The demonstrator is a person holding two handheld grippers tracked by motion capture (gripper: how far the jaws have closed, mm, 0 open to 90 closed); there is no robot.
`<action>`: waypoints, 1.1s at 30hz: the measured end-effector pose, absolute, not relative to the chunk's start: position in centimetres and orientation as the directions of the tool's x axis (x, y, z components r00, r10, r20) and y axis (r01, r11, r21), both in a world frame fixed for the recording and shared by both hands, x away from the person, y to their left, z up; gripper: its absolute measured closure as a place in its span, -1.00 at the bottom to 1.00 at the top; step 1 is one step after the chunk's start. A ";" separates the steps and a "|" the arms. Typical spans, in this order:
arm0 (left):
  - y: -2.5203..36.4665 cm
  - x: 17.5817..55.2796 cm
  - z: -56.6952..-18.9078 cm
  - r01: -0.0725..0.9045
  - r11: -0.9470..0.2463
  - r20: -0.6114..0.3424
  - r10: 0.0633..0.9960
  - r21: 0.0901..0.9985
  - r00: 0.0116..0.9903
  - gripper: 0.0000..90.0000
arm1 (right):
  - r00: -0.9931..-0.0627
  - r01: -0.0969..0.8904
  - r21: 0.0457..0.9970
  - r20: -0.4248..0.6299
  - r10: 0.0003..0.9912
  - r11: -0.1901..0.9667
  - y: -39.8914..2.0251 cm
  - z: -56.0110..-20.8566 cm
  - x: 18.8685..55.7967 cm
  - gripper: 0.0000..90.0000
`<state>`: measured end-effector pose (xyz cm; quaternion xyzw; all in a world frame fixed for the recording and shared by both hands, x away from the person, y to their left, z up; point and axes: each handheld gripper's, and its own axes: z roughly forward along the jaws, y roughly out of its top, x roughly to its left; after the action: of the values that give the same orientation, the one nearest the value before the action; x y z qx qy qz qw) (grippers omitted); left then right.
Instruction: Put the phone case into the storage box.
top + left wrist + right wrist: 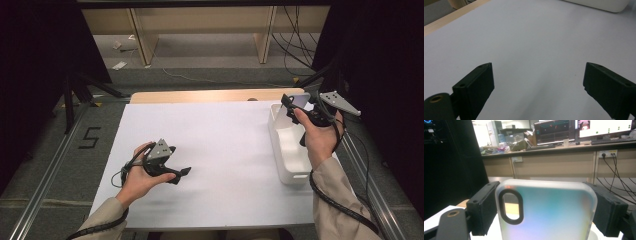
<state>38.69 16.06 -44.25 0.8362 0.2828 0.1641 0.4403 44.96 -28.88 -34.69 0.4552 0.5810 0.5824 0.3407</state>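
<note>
The right gripper is clamping a translucent phone case upright between its jaws, above the white bin. The left gripper is resting spread wide and empty over the white table sheet, well apart from the case.

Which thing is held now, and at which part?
The right tool holds a translucent phone case by its two long side edges. The left tool is open and holds nothing.

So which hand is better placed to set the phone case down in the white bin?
Right. The right gripper already clamps the phone case above the white bin; the left gripper is open over bare table.
</note>
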 end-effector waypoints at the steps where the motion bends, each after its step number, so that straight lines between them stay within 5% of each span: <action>1: 16.1 38.7 -44.2 0.328 -0.453 0.026 0.617 0.829 0.786 -0.80 | -0.352 0.132 0.987 0.134 0.926 -0.092 -28.9 -34.7 45.0 -0.58; 33: 16.1 38.7 -44.2 0.329 -0.451 0.025 0.618 0.830 0.786 -0.79 | -0.320 0.136 0.987 0.123 0.940 -0.083 -29.7 -34.9 45.1 -0.58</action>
<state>38.68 16.06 -44.24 0.8358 0.2833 0.1643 0.4407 45.12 -29.72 -34.93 0.4649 0.5785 0.5702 0.3522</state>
